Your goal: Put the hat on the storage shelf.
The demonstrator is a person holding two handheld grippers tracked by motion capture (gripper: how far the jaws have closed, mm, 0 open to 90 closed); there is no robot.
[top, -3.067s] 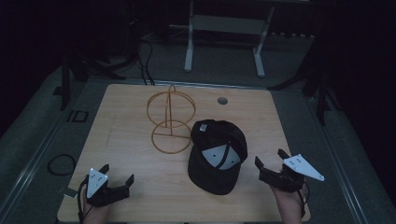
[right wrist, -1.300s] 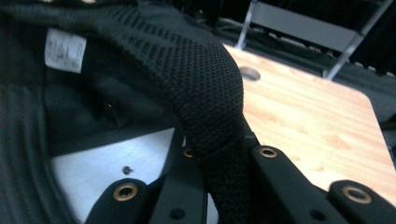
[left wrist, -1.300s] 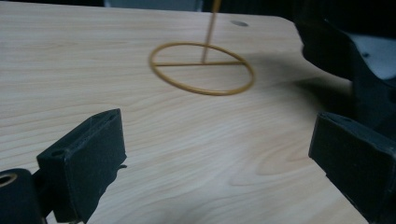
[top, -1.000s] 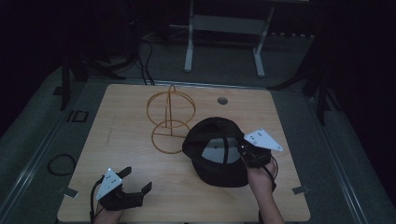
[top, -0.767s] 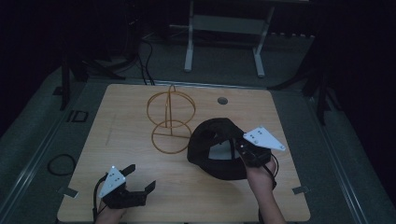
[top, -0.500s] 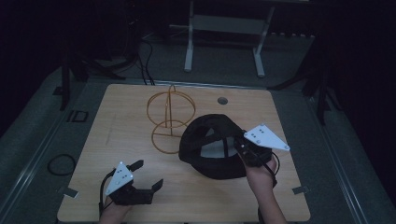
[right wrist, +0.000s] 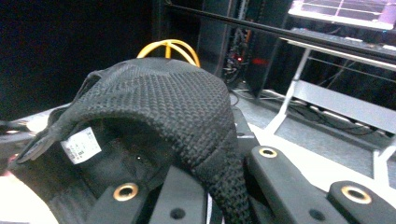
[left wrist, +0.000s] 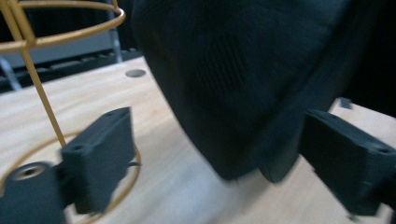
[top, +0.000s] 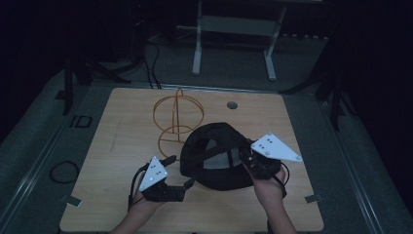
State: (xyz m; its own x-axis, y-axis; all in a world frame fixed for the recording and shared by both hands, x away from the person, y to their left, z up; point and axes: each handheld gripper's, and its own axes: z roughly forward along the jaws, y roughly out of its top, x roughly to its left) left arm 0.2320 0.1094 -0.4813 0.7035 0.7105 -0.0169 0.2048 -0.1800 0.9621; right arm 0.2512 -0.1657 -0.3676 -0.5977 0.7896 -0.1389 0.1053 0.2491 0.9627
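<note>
A black mesh cap [top: 214,156] is tipped up off the wooden table [top: 117,146], its hollow inside and a white label [right wrist: 80,144] facing me. My right gripper [top: 248,158] is shut on the cap's rim [right wrist: 224,177] at its right side. My left gripper [top: 178,170] stands open just left of the cap, its jaws spread either side of the cap's lower edge [left wrist: 233,154] without touching it. A gold wire hat stand [top: 175,114] with a round base rises behind the cap; its ring [left wrist: 70,140] lies beside my left jaw.
A round cable hole [top: 232,105] sits near the table's far edge. Beyond the table stand a white metal frame [top: 234,34] and dark cables on the floor [top: 151,53]. Bare wood lies at the table's left side and front.
My right gripper took hold of the cap and tilted it up and leftward, showing its inside. My left gripper slid right across the front of the table toward the cap.
</note>
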